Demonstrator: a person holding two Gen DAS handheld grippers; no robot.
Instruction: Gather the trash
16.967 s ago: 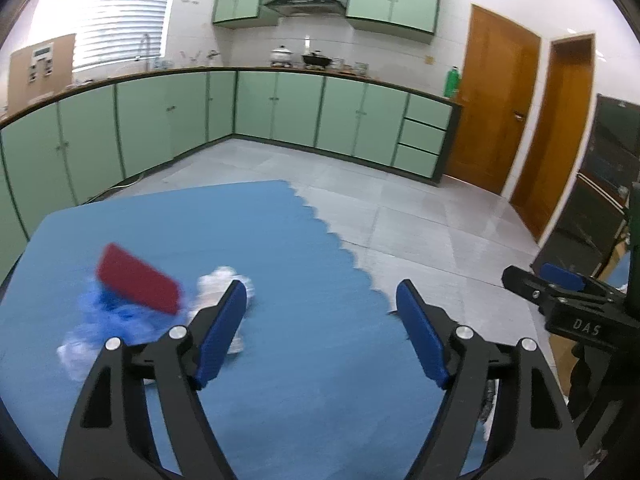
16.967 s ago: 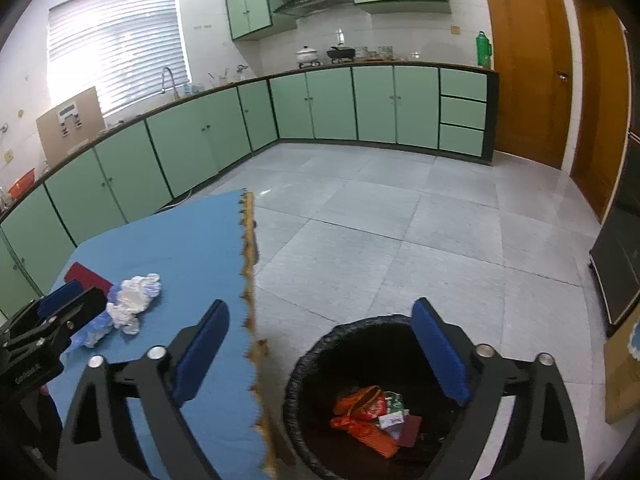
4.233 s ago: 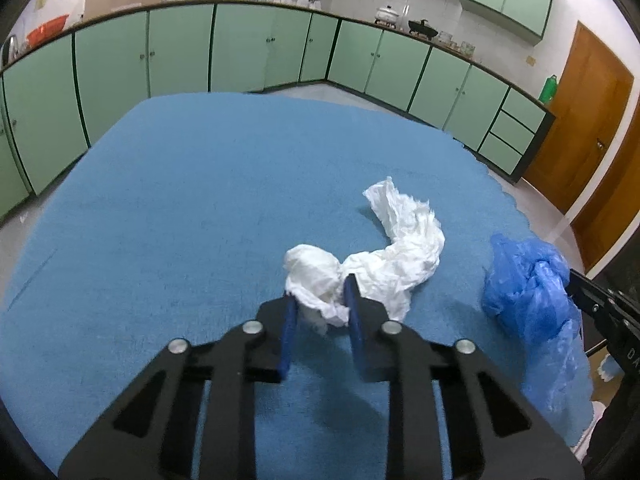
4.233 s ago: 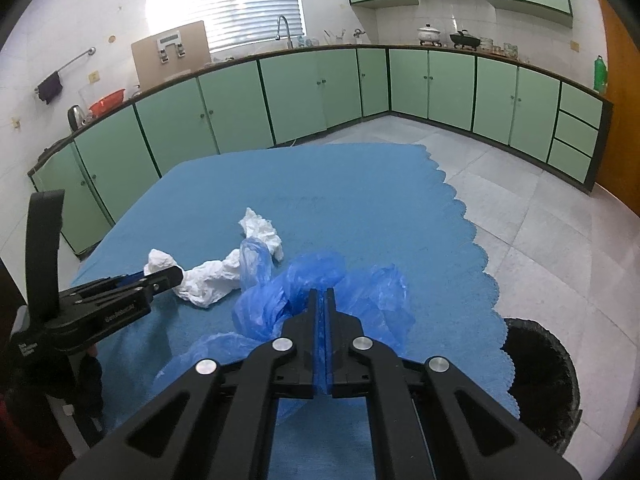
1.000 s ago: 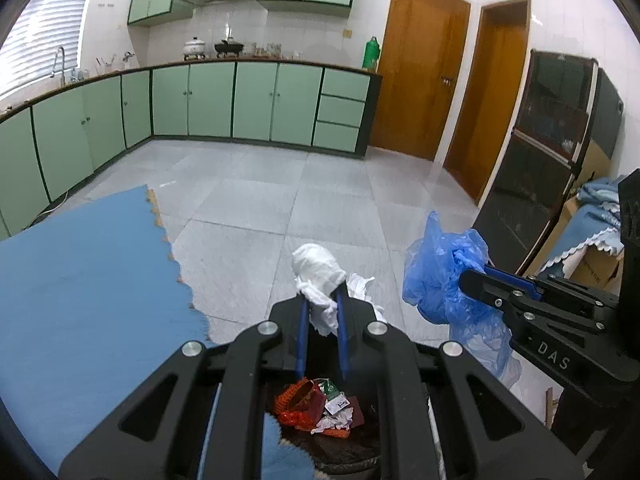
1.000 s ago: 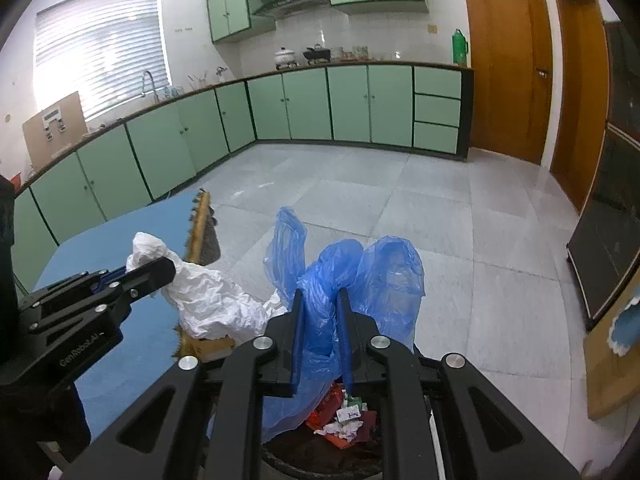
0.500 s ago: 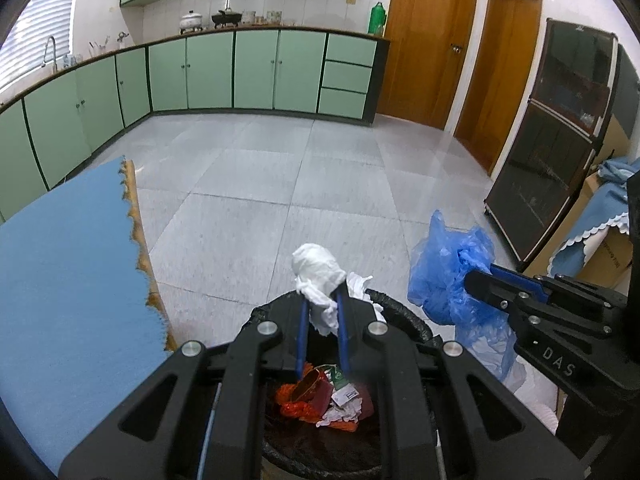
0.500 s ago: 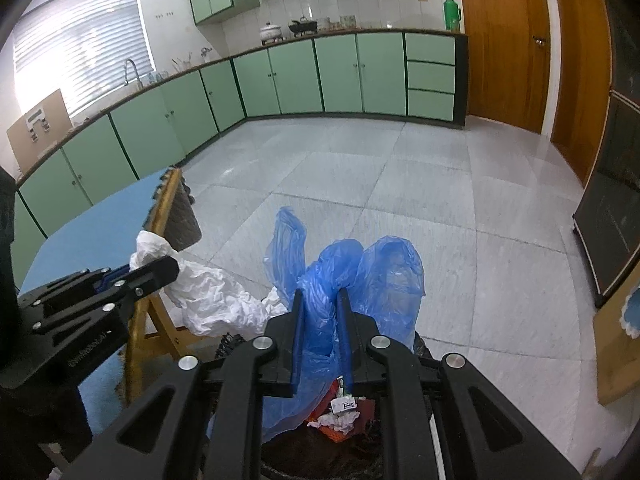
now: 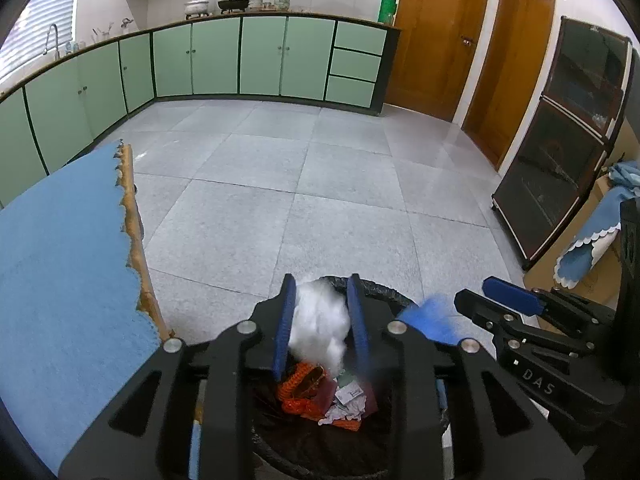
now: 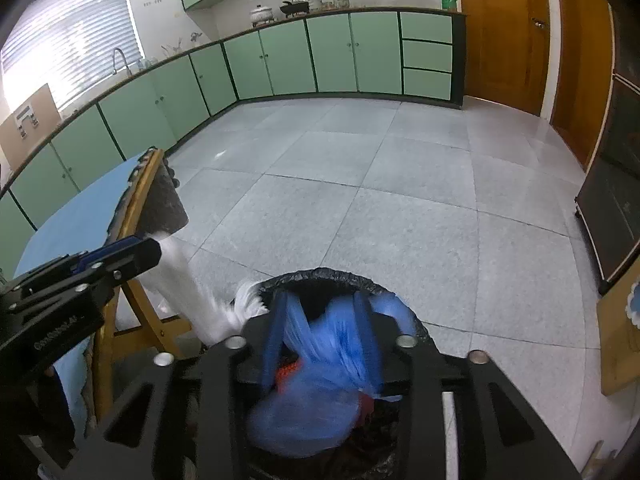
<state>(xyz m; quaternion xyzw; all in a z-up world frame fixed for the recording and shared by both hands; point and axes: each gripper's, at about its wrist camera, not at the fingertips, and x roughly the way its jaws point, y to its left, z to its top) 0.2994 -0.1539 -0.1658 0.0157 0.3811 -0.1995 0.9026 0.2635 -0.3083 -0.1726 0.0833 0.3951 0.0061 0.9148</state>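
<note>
Both grippers hover over the black-lined trash bin (image 9: 384,304) (image 10: 320,276). My left gripper (image 9: 322,320) is open, and the white crumpled tissue (image 9: 320,326) is blurred, dropping between its fingers. It also streaks down in the right wrist view (image 10: 188,296). My right gripper (image 10: 320,332) is open, and the blue plastic bag (image 10: 320,380) is blurred, falling between its fingers into the bin. A blue streak of it (image 9: 430,318) shows in the left wrist view. Orange and white wrappers (image 9: 316,390) lie in the bin.
The table with the blue cloth (image 9: 60,280) stands left of the bin, its wooden edge (image 9: 138,248) close by. Grey tiled floor (image 9: 320,180) lies ahead. Green cabinets (image 9: 260,60) line the back, a dark cabinet (image 9: 568,140) and a cardboard box stand at right.
Both grippers have opened. The white tissue and the blue bag, held half a second ago, are now loose and falling toward the bin. Both grippers moved lower over the bin.
</note>
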